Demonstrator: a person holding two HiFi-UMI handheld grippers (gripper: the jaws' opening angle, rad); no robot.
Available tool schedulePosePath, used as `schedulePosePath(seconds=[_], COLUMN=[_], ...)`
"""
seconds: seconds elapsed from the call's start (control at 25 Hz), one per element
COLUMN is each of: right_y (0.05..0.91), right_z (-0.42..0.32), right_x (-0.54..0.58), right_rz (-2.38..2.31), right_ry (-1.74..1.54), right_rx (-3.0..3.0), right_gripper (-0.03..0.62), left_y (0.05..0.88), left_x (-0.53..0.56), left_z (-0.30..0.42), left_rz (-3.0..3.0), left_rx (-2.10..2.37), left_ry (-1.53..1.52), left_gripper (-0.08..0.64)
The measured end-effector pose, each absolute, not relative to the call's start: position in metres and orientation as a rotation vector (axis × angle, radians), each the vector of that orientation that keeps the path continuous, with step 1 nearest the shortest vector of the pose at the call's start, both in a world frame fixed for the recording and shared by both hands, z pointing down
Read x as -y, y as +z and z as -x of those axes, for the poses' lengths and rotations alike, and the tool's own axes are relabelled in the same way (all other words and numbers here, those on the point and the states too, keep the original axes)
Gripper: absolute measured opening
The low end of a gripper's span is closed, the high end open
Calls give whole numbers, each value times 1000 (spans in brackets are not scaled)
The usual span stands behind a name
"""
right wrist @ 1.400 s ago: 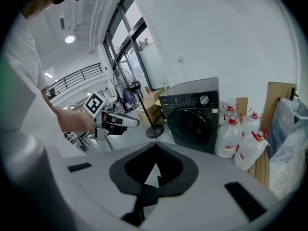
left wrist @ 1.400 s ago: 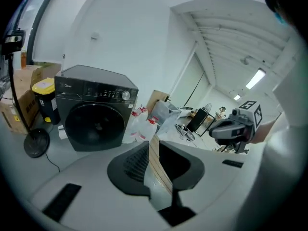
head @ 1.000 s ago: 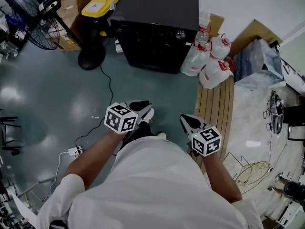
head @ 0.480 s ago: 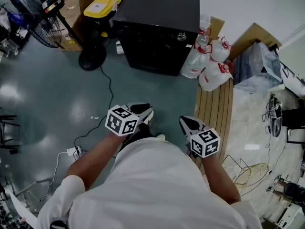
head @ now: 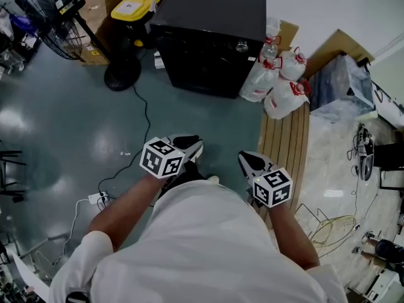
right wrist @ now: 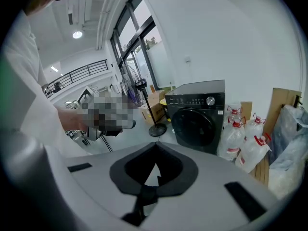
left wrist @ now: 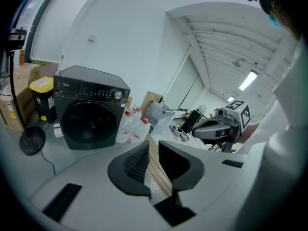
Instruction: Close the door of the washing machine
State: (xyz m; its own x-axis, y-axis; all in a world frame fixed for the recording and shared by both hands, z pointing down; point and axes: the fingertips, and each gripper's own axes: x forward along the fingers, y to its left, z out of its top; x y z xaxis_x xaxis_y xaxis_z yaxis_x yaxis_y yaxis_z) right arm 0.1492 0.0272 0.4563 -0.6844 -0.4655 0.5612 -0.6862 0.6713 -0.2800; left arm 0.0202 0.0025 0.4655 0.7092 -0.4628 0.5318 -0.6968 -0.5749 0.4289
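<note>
Washing machine (head: pixel 208 36) at 12 o'clock, door (right wrist: pixel 195 125) probably shut, too dark to tell. Left gripper (left wrist: pixel 153 149) jaws slightly apart, empty. Right gripper (right wrist: pixel 155 146) jaws together, empty.

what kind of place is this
Likely a workshop or storage space, not a home: a washing machine stands among cardboard boxes, a standing fan and plastic jugs.

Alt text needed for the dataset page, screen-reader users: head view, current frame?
A person in a white shirt, seen from above, holds the left gripper and right gripper out in front, well short of a black washing machine standing ahead on the floor. Plastic jugs with red caps and a pedestal fan flank it.
</note>
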Motion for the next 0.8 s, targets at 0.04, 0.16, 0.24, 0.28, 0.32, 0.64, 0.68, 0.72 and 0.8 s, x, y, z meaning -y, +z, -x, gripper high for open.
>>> schedulePosePath(seconds=[0.04,0.16,0.24,0.28,0.32,0.64,0.68,0.72,0.8], right_y=[457,459,461,462,462,461,462,462,462], right_z=[-149,-149,-148,-147,-147,-143,-143,-143,-143], right_x=[-27,-28,-27,-26,-25,-10,-8,-6,-1], right_rz=[-894,-888,-883,-881,-880,-888,-890,-892,-894], right_ry=[670,678,685,688,689,682,683,683,684], right_rx=[2438,2436,2435,2435,2434,2430,2428,2426,2421], right_gripper=[8,8,8,8,8,8,8,8,8], left_y=[466,468,470,471,471,473,474,474,475], left_x=[-2,-1,0,1,3,15,18,21,29], left_z=[-20,-20,-19,-18,-18,-12,-12,-11,-10], left_rz=[-2284,-2280,-2274,-2273,-2272,-2277,-2278,-2278,-2280], left_rx=[879,882,882,882,881,880,879,878,877], left_ry=[484,486,487,488,487,487,486,484,481], left_gripper=[71,71,71,71,71,71,71,71,71])
